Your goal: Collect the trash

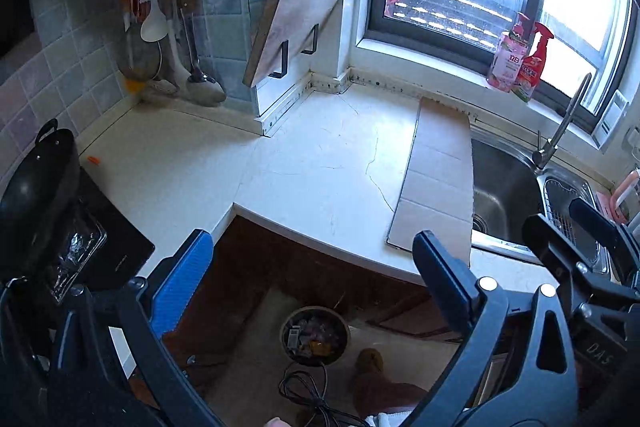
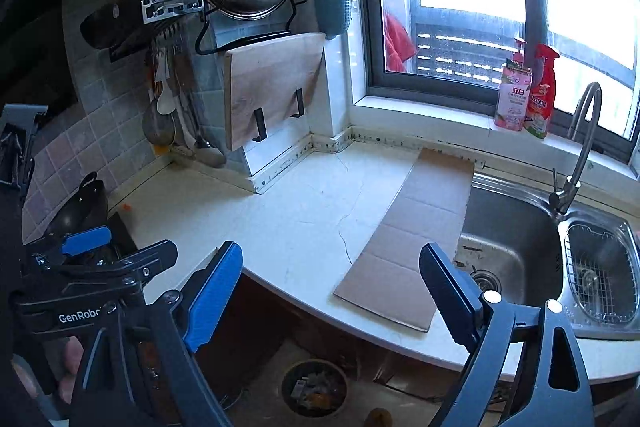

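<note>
Both grippers empty, jaws wide: left gripper (image 1: 316, 275), right gripper (image 2: 332, 287). Round brown waste bin (image 1: 315, 335) stood on floor below white countertop (image 1: 320, 155), trash already inside. Flat brown cardboard sheet (image 2: 408, 239) lay on the counter beside steel sink (image 2: 516, 247), long axis running from window wall to front edge. Judged next: grasp its overhanging near end.

White countertop (image 2: 304, 227) with thin dark cracks; plain brown cardboard sheet (image 2: 416, 227); silver steel sink (image 2: 516, 239); pale wooden cutting board (image 2: 272, 83); grey-blue and pink wall tiles (image 2: 92, 123); pink bottle (image 2: 513, 95) beside red spray bottle (image 2: 541, 95); blue gripper pads (image 2: 212, 295); small orange scrap (image 1: 93, 159).
</note>
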Demonstrator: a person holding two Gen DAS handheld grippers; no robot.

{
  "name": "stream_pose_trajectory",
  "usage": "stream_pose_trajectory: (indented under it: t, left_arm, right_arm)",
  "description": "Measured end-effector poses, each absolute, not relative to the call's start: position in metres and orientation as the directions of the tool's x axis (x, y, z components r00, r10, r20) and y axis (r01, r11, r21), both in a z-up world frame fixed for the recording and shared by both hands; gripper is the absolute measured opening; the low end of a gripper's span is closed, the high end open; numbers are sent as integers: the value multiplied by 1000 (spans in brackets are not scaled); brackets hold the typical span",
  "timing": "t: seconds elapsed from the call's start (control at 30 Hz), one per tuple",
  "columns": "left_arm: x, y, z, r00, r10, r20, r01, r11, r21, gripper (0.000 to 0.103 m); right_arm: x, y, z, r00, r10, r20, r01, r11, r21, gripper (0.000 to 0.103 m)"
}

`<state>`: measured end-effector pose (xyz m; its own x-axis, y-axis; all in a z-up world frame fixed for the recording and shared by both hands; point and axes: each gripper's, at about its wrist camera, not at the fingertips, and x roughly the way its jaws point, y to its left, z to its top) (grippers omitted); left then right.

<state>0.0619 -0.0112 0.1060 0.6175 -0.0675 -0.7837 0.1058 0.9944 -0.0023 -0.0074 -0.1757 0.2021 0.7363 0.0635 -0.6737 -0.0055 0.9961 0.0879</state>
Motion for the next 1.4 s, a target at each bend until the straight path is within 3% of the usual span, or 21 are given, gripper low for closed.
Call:
stream_pose_trajectory:
  t: [0.57,1.4]
  left_arm:
    - [64,-13,71,547,-10,-837,37,999,13,99]
    - [67,-15,74,568,14,-823,18,999,29,99]
  right_arm:
    - [27,-175,140,640,105,-761,-10,992,129,92]
    - [27,-170,134,660,94,-746,-5,993,121,92]
